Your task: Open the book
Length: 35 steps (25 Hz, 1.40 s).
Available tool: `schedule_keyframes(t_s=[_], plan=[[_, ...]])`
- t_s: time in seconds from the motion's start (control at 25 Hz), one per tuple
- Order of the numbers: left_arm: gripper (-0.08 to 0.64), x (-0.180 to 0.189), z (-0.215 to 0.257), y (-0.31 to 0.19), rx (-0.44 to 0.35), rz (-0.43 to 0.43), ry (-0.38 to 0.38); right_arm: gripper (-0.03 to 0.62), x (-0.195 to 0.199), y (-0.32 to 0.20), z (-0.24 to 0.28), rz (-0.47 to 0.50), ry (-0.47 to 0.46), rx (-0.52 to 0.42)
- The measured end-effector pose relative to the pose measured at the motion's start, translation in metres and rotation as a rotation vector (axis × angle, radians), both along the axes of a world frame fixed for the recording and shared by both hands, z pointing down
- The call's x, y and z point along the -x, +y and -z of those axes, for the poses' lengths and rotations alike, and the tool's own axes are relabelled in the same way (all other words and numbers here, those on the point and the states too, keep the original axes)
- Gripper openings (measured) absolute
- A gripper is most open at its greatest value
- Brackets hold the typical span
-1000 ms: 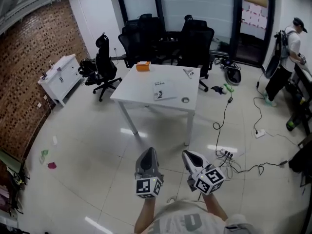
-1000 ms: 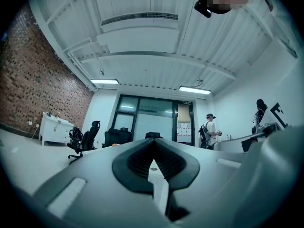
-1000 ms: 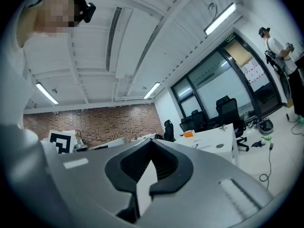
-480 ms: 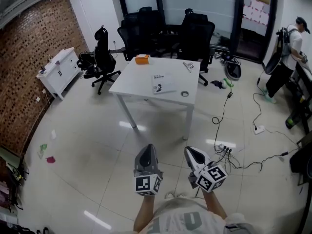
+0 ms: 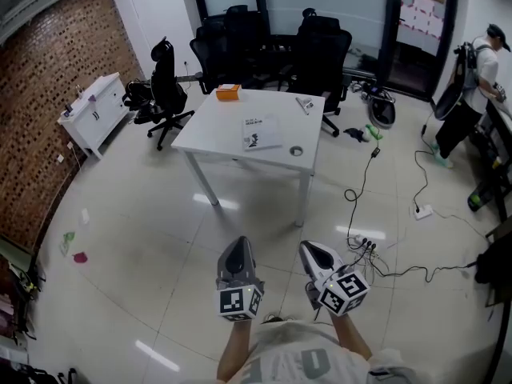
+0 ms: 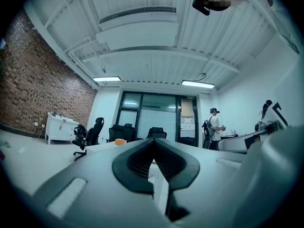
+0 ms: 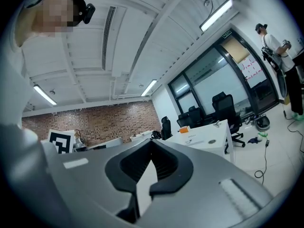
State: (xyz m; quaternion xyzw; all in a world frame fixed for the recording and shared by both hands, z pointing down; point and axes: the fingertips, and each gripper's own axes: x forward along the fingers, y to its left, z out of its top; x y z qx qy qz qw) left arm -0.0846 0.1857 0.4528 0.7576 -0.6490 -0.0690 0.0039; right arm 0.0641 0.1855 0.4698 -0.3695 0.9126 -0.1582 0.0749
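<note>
Distant book (image 5: 262, 132), cover print illegible

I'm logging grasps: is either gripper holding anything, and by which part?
Nothing is held. The left gripper and right gripper are both shut and empty; the book lies untouched on the white table.

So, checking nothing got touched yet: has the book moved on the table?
No. The book keeps its place on the table, between the orange box and the small ring.

Book (image 5: 262, 132) print — illegibly small
</note>
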Motion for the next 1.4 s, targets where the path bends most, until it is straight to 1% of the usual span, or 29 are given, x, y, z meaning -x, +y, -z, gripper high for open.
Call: schedule_keyframes(t_s=[0.12,0.24,0.32,0.44,0.56,0.68,0.8,0.88,1.08,1.2,1.4], plan=[[0.012,-0.017,-0.012,-0.003,0.028,-0.008,0.0,0.005,-0.015,-0.005,-0.012,0.003,0.01,0.024],[0.012,-0.022,-0.017,-0.012,0.041,0.004,0.005,0.005,-0.02,-0.015,-0.019,0.01,0.015,0.043],[0.012,-0.024,-0.018,-0.024,0.047,0.012,0.003,0.005,-0.022,-0.022,-0.023,0.023,0.021,0.046],[0.012,-0.034,-0.023,-0.047,0.05,-0.001,0.004,0.005,-0.028,-0.038,-0.032,0.034,-0.003,0.063],[0.012,-0.023,-0.029,-0.073,0.051,-0.002,-0.003,0.005,-0.015,-0.064,-0.042,0.049,-0.021,0.072],[0.012,-0.012,-0.035,-0.118,0.046,-0.003,-0.011,0.005,-0.006,-0.109,-0.044,0.039,-0.023,0.058],[0.012,-0.002,-0.04,-0.176,0.047,-0.006,0.021,0.005,-0.003,-0.166,-0.043,0.011,-0.002,0.047],[0.012,0.009,-0.033,-0.218,0.037,-0.007,0.028,0.005,0.004,-0.209,-0.036,-0.001,0.012,0.036],[0.012,0.026,-0.007,-0.319,-0.015,-0.04,0.001,0.005,0.02,-0.319,-0.011,-0.051,0.021,-0.001],[0.012,0.034,-0.004,-0.363,-0.03,-0.048,-0.003,0.005,0.03,-0.363,-0.007,-0.067,0.029,-0.013],[0.012,0.044,-0.016,-0.412,0.009,-0.039,0.002,0.005,0.043,-0.409,-0.021,-0.046,0.039,0.041]])
